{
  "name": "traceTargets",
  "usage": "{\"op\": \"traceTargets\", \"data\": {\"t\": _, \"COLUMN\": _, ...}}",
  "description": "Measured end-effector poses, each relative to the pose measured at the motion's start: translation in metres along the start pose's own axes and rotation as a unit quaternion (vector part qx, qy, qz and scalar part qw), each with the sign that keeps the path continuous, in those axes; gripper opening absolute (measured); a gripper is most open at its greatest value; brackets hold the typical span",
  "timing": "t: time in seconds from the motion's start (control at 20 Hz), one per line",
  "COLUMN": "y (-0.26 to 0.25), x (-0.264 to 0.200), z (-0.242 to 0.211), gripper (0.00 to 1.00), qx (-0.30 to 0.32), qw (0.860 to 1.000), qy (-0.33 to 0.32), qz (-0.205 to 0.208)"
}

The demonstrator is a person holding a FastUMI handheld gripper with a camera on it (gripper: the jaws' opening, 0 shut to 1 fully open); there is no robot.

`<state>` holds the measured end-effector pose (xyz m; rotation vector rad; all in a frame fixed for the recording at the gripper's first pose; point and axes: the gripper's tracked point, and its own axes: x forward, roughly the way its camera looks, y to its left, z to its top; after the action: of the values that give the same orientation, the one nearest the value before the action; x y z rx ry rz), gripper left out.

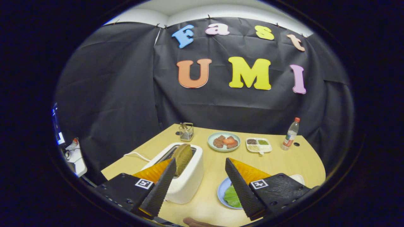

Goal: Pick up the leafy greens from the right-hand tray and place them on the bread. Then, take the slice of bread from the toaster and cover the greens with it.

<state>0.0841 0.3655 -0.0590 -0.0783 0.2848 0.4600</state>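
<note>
Light wooden table (290, 160), white toaster (186, 176) near the tongs (200, 167), blue plate (222, 189) beside it, wire holder (186, 131), green plate (224, 141), white tray (258, 145), bottle (290, 134) farther back.

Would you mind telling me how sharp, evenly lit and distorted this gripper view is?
Gripper view: fisheye bends the table edge strongly; lighting is soft and even, shadows faint, no harsh glare; toaster, bread slice and leafy greens look sharp; the gripper has open jaws, nothing between them.

No words can be read; a square code mark is stuck on each side of the gripper (200, 161) — fingers held apart.
</note>
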Motion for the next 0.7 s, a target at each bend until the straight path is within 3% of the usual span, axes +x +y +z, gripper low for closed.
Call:
{"op": "traceTargets", "data": {"t": 0.2, "y": 0.032, "x": 0.032, "z": -0.007, "gripper": 0.96, "qx": 0.013, "qw": 0.999, "qy": 0.030, "qz": -0.005}}
{"op": "traceTargets", "data": {"t": 0.4, "y": 0.024, "x": 0.070, "z": -0.022, "gripper": 0.95, "qx": 0.024, "qw": 0.993, "qy": 0.081, "qz": -0.079}}
{"op": "traceTargets", "data": {"t": 0.55, "y": 0.031, "x": 0.092, "z": -0.024, "gripper": 0.74, "qx": 0.025, "qw": 0.991, "qy": 0.092, "qz": -0.090}}
{"op": "traceTargets", "data": {"t": 0.7, "y": 0.037, "x": 0.104, "z": -0.025, "gripper": 0.65, "qx": 0.037, "qw": 0.990, "qy": 0.097, "qz": -0.092}}
